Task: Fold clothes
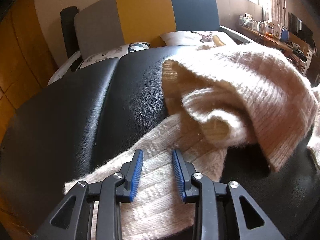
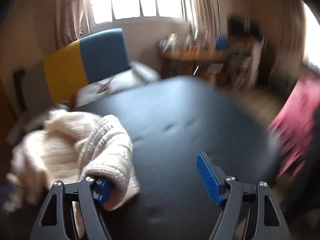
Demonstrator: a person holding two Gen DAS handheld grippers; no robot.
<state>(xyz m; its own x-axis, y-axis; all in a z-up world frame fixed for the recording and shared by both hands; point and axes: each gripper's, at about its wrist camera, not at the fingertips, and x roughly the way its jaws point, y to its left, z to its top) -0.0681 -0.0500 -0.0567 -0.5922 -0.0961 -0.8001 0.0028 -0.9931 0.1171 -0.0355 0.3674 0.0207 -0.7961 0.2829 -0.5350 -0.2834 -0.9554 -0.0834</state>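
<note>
The cream sweater (image 1: 230, 92) lies bunched on the black bench (image 1: 80, 104). The left gripper (image 1: 158, 154) hovers spread over a sleeve; the right gripper (image 2: 160, 172) gapes wide, cloth draped on one finger. Grip hems squarely and smooth flat before creasing.

Your sweater (image 1: 230, 84) is a cream ribbed knit, crumpled on the black padded bench (image 1: 80, 110). One part is lifted and draped over in a hanging fold, its ribbed cuff open toward you; a flat strip runs to the bench's near edge. The right view is blurred.
</note>
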